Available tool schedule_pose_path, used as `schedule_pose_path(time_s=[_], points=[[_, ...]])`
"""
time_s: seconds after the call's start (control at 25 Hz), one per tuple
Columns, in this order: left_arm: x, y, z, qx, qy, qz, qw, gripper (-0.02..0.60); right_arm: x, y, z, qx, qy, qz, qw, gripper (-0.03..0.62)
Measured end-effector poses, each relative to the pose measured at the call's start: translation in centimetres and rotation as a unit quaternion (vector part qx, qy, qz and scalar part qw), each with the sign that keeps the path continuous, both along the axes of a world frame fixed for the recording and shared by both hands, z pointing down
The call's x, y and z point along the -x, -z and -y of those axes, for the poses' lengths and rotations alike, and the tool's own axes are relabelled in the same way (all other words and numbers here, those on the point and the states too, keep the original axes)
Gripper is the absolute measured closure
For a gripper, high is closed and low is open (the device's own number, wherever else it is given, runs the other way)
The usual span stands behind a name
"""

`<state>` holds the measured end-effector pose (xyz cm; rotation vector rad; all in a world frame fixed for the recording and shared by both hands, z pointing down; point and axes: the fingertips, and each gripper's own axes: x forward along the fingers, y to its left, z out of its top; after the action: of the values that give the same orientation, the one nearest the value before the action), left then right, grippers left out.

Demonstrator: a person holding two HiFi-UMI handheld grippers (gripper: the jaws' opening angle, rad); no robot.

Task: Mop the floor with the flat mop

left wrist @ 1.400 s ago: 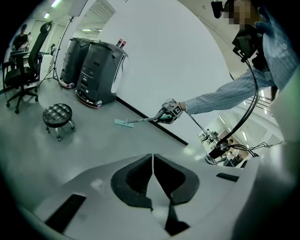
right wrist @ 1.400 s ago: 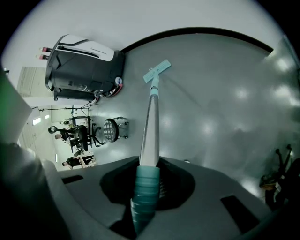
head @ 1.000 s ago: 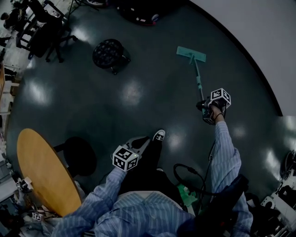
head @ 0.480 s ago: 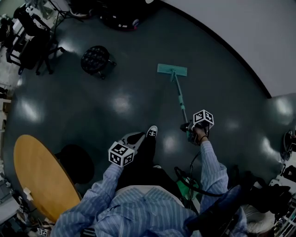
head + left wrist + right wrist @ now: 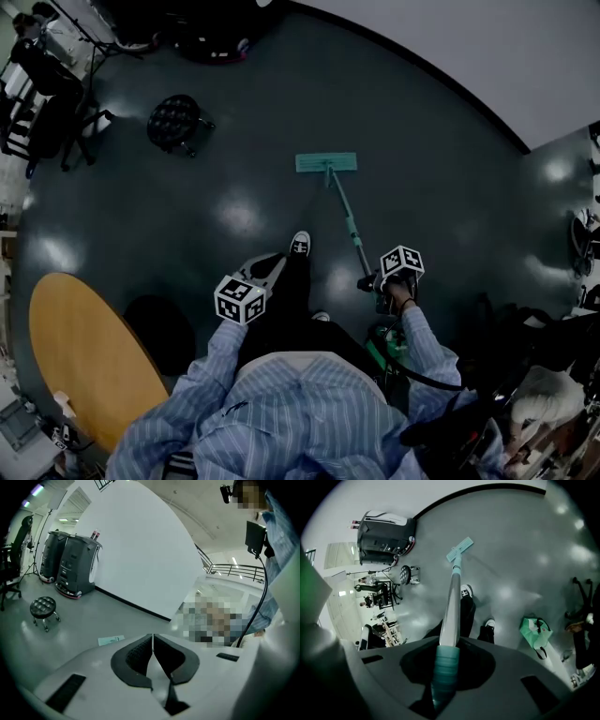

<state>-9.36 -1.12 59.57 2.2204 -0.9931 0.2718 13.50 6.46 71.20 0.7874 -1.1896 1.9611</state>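
Observation:
The flat mop has a teal rectangular head [image 5: 326, 162] lying flat on the dark floor, straight ahead of my feet. Its pole [image 5: 343, 214] slants back to my right gripper [image 5: 372, 279], which is shut on the teal grip. In the right gripper view the grip [image 5: 446, 665] sits between the jaws and the pole runs out to the mop head [image 5: 459, 549]. My left gripper [image 5: 270, 272] hangs in front of my body with its jaws shut and nothing between them. The left gripper view shows the mop head [image 5: 111, 640] small on the floor.
A black wheeled stool [image 5: 174, 123] stands on the floor at the far left. A round wooden table [image 5: 80, 356] is close at my left. Dark machines [image 5: 70, 564] stand by the white wall. A green bag [image 5: 536, 631] lies near my feet. Office chairs [image 5: 42, 89] crowd the far left corner.
The mop head has slid left and closer to me across the floor, and my right gripper has drawn back toward my body with the pole. The left gripper has hardly moved.

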Motion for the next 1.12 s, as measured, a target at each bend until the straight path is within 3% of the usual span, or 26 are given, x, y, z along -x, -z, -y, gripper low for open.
schedule_pose_path(time_s=[0.28,0.52,0.88,1.12], points=[[-1.7,1.9,-7.6,-0.035,-0.011,-0.003,0.9993,0.568,-2.3,1.2,-14.3,0.012,0.004,0.006,1.000,0.526],[-3.0,1.9,-13.8,-0.051,-0.013,-0.005,0.9986,0.568,-4.3,0.5,-22.5,0.012,0.014,0.002,1.000,0.526],[-3.3,1.4,-22.1,-0.063,-0.025,0.009,0.9976,0.568,-5.1,-1.0,-30.9,0.003,0.029,0.003,1.000,0.526],[-4.3,1.8,-22.5,-0.075,-0.027,0.019,0.9966,0.568,-7.2,-0.7,-33.2,0.003,0.050,0.015,0.999,0.526]])
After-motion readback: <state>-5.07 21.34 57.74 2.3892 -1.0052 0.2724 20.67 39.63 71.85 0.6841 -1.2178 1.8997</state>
